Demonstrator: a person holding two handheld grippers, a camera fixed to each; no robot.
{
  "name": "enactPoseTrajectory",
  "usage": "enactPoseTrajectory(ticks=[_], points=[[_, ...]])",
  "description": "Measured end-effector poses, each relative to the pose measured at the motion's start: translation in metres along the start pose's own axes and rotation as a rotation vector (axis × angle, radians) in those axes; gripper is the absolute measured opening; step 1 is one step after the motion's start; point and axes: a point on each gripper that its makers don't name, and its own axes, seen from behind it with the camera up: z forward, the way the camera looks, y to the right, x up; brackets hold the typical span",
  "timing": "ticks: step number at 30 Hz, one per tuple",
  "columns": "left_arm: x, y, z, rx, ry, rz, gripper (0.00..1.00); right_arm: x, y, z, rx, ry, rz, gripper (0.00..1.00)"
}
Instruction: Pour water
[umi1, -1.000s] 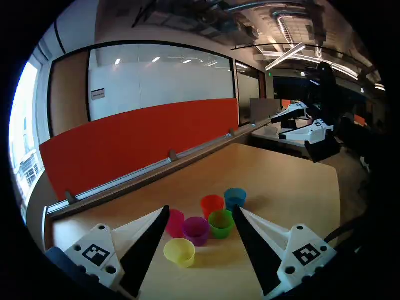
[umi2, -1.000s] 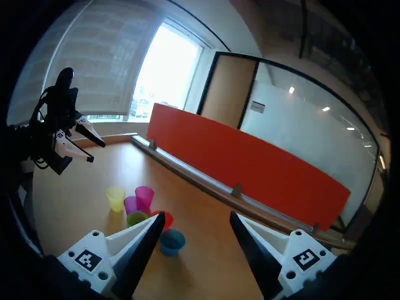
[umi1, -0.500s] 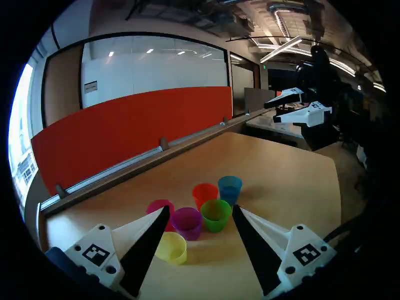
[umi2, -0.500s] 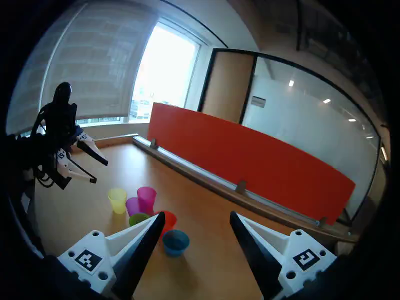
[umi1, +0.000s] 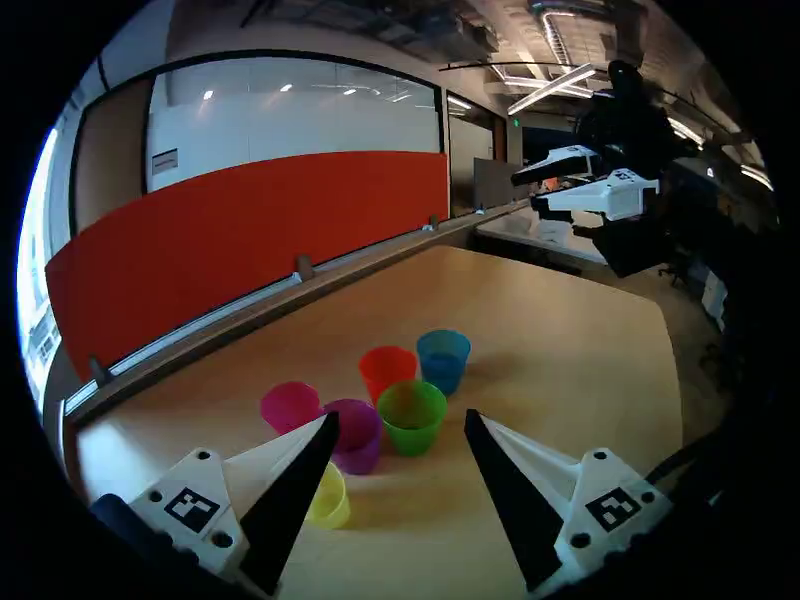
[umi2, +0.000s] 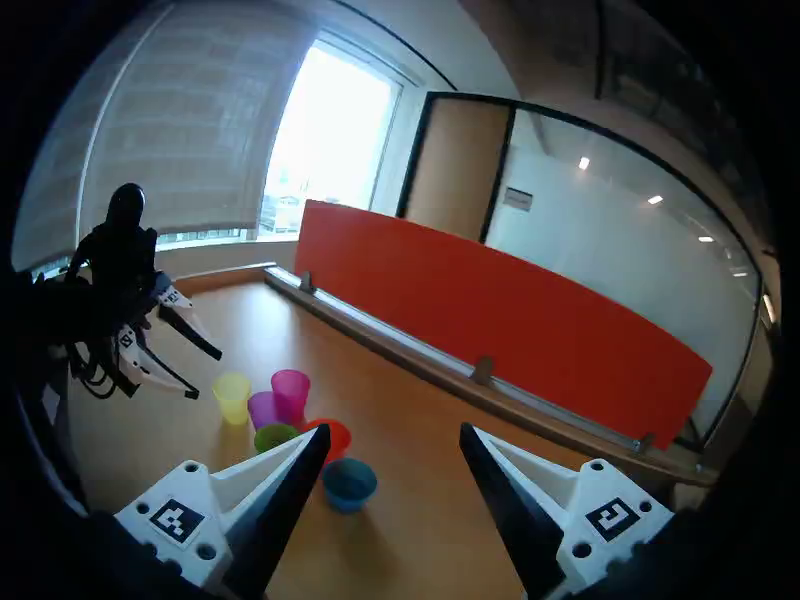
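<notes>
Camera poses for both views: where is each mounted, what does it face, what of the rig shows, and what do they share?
Left gripper view: rides on the left gripper, looking along its open fingers over the cups on the table toward the red partition; the right gripper is aloft at far right.
Right gripper view: rides on the right gripper, open fingers in the foreground, facing the cups, partition and window; the left gripper is at left.
Shared: cups, table, partition, each other's gripper. The views see the cups from opposite ends.

Wood table (umi1: 570, 330) w/ 6 cups (umi1: 412, 415): yellow (umi1: 332, 502), pink (umi1: 289, 404), purple (umi1: 357, 432), green, red (umi1: 387, 367), blue (umi1: 443, 357).
</notes>
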Motion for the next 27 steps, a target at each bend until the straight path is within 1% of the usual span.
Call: enactPoseTrajectory(ticks=[5, 15, 27], points=[[-0.012, 0.006, 0.012, -0.015, -0.023, 0.006, 0.93, 0.0, 0.0, 0.003, 0.002, -0.005, -0.003, 1.0], [-0.03, 0.017, 0.033, -0.049, -0.062, -0.008, 0.93, 0.002, -0.002, 0.011, 0.008, -0.009, -0.008, 1.0], [-0.054, 0.022, 0.057, -0.067, -0.156, -0.005, 0.93, -0.006, 0.003, 0.015, 0.005, -0.019, -0.01, 1.0]])
